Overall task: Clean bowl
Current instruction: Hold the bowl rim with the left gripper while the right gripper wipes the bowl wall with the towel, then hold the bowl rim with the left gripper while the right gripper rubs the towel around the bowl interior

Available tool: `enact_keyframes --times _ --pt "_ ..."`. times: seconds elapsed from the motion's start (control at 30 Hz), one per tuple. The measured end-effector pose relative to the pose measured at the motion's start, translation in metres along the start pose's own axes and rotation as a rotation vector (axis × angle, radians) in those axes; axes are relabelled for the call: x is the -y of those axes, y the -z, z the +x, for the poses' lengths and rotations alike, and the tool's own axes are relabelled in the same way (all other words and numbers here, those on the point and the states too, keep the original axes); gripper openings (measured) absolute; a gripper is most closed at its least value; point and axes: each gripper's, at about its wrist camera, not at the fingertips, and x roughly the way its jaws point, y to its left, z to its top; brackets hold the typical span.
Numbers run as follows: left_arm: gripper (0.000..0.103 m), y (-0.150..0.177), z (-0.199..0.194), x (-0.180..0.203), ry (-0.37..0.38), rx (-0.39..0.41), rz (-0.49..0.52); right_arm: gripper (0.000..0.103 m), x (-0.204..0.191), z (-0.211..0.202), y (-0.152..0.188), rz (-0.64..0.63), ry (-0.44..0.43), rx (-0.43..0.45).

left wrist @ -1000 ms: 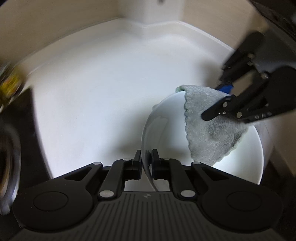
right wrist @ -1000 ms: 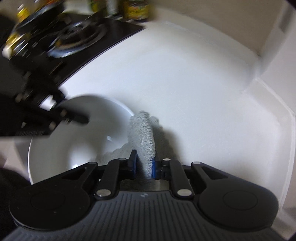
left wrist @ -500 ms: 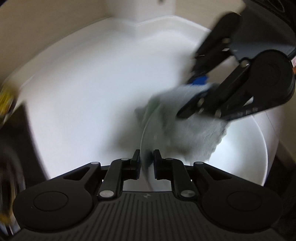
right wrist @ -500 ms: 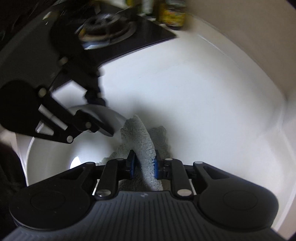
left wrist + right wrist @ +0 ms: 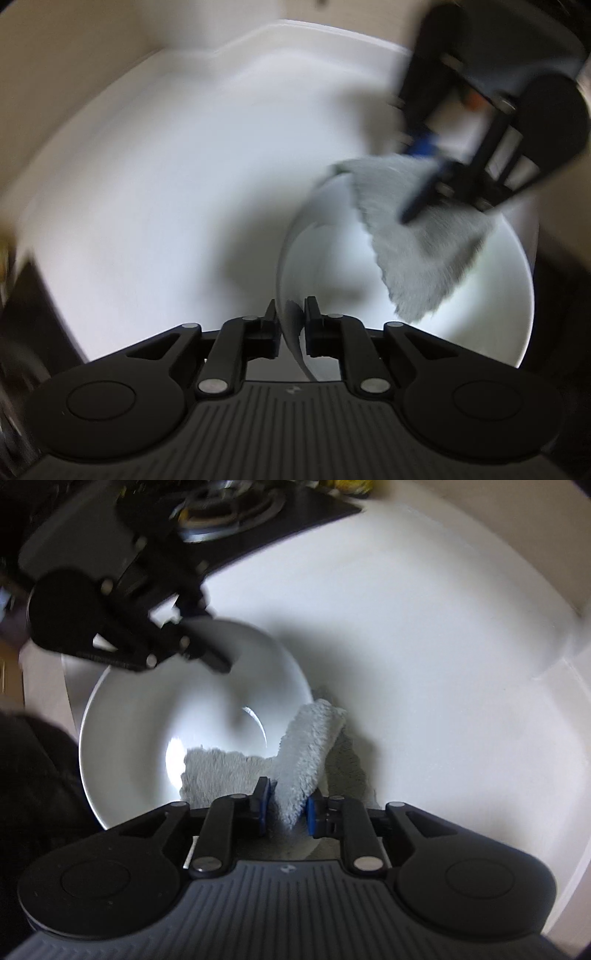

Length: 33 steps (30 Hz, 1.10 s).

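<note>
While cloth [image 5: 417,236] sweeps across bowl [image 5: 480,332], wiping is mid-stroke.
L gripper [image 5: 290,325] jaws closing on bowl rim, bowl tilted above table [image 5: 166,203]; R gripper [image 5: 287,805] jaws easing open, cloth between, now shifted rimward vs 1 s ago.

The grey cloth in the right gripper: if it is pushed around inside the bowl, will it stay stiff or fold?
Probably floppy: the grey cloth already drapes over the rim of the white bowl and hangs folded from the right gripper, whose jaws are opening. Its fluffy pile likely drags, not slides.
</note>
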Motion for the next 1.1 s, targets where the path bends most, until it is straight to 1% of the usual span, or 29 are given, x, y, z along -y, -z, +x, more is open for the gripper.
enact_keyframes --times 0.03,0.07,0.13,0.2,0.27,0.33,0.43,0.47,0.5,0.57,0.6,0.67,0.7,0.73,0.77,0.87,0.93,0.97,1.03,1.1 --pt "0.012 -0.002 0.000 0.001 0.006 -0.001 0.021 0.017 -0.003 0.002 -0.006 -0.043 0.044 -0.002" --pt "0.013 -0.004 0.001 0.001 0.007 -0.001 0.021 0.016 -0.004 0.004 -0.011 -0.063 0.071 0.004" --pt "0.015 -0.004 0.003 0.000 -0.005 0.000 -0.016 0.016 -0.001 0.007 -0.022 -0.042 0.087 0.058" --pt "0.016 0.003 0.000 0.002 -0.031 0.007 -0.099 0.016 0.004 0.007 -0.026 -0.008 0.068 0.091" --pt "0.015 0.015 -0.007 0.006 -0.058 0.015 -0.213 0.015 0.010 0.006 -0.022 0.043 0.036 0.135" --pt "0.016 0.029 -0.017 0.010 -0.070 0.038 -0.307 0.014 0.012 0.005 -0.014 0.091 0.031 0.160" --pt "0.015 0.045 -0.026 0.011 -0.058 0.087 -0.426 0.014 0.012 0.003 0.000 0.159 0.041 0.204" --pt "0.012 0.048 -0.027 0.010 -0.051 0.094 -0.446 0.014 0.012 0.003 0.003 0.167 0.040 0.211" --pt "0.010 0.047 -0.027 0.009 -0.047 0.091 -0.441 0.013 0.011 0.003 0.007 0.179 0.034 0.212" --pt "0.011 0.037 -0.026 0.006 -0.047 0.049 -0.363 0.012 0.004 0.003 0.010 0.160 0.034 0.192" --pt "0.011 0.031 -0.024 -0.001 -0.040 0.035 -0.325 0.012 -0.002 0.003 0.012 0.131 0.033 0.180" --pt "0.011 0.018 -0.018 -0.017 -0.017 0.022 -0.248 0.014 -0.009 0.001 0.018 0.071 -0.003 0.149" --pt "0.011 0.013 -0.016 -0.018 -0.012 0.018 -0.221 0.016 -0.008 0.000 0.021 0.044 -0.037 0.119" --pt "0.010 0.005 -0.013 -0.018 -0.018 0.011 -0.177 0.017 -0.007 -0.001 0.022 0.035 -0.051 0.102" --pt "0.010 -0.001 -0.009 -0.019 -0.021 0.008 -0.141 0.017 -0.005 -0.001 0.022 0.033 -0.050 0.084" --pt "0.011 -0.014 -0.001 -0.026 -0.011 0.008 -0.077 0.015 -0.003 0.003 0.011 0.011 0.050 0.047" --pt "0.011 -0.014 0.001 -0.028 0.004 0.021 -0.087 0.014 -0.001 0.007 -0.001 0.022 0.108 0.076" --pt "0.011 -0.013 0.001 -0.031 0.004 0.031 -0.117 0.014 0.000 0.008 -0.004 0.032 0.114 0.091" --pt "0.012 -0.006 -0.001 -0.036 0.000 0.045 -0.206 0.014 0.005 0.010 -0.006 0.072 0.102 0.127" --pt "0.014 0.005 -0.005 -0.041 -0.001 0.052 -0.319 0.014 0.009 0.010 -0.002 0.118 0.090 0.156"
